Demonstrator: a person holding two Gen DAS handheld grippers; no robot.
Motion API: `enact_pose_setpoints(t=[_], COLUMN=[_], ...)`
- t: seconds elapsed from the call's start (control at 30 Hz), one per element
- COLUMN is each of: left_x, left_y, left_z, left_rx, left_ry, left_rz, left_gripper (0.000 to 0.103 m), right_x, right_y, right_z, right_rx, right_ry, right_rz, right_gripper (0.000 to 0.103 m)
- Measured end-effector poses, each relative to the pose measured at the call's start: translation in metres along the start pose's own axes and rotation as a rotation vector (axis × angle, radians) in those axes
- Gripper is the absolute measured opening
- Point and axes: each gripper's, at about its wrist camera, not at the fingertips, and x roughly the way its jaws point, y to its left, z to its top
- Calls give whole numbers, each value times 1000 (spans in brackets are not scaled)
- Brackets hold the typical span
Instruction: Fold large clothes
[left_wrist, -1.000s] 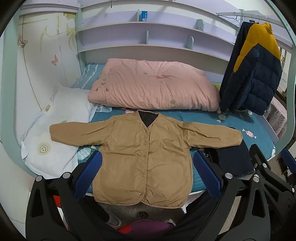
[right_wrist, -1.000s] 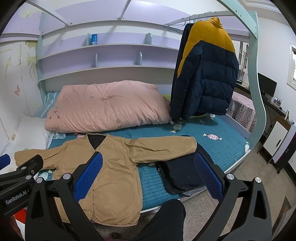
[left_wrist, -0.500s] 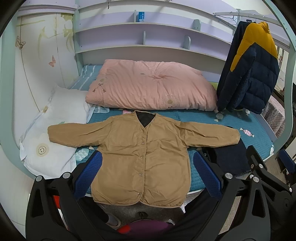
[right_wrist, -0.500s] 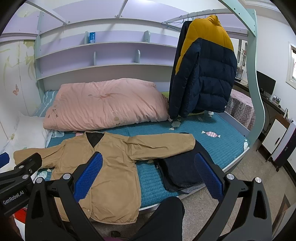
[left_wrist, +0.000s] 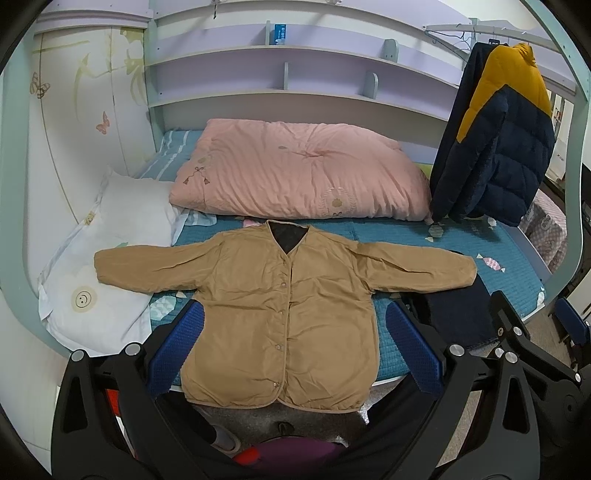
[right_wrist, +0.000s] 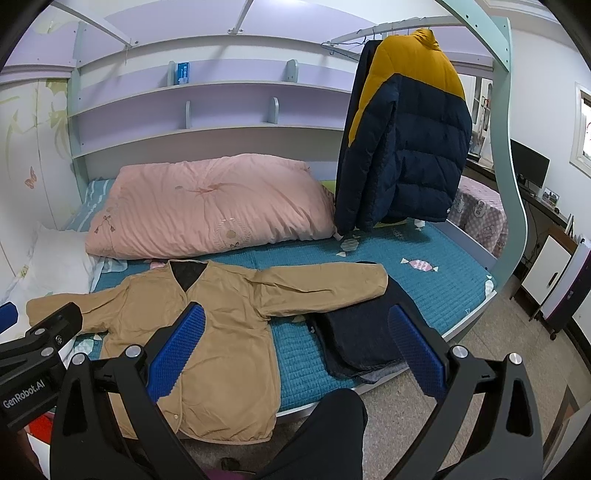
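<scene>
A tan button-front jacket lies flat and face up on the teal bed cover, both sleeves spread out, its hem hanging over the bed's front edge. In the right wrist view the same jacket sits to the left. My left gripper hovers in front of the hem, open, nothing between its blue pads. My right gripper is open too, held off the bed's edge between the jacket and a folded dark garment. The right sleeve cuff rests on that dark garment.
A pink quilt lies behind the jacket, a white pillow at the left. A navy and yellow puffer jacket hangs from a rail at the right. Shelves line the back wall. A person's dark-clad knee shows below.
Both grippers have drifted slightly back and to the right; the jacket sits a touch lower-left in view. Nothing on the bed has moved.
</scene>
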Motion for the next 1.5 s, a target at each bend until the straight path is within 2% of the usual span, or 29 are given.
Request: enact_pose_setpoints(t=[1.5], left_x=[-2], left_y=[-6], left_z=[-7], left_rx=[5], left_ry=[-15], left_rz=[4], left_gripper=[98], right_x=[-4], right_y=[-4], right_z=[-11], right_rx=[0], right_ry=[15], right_rz=[3], right_gripper=[96])
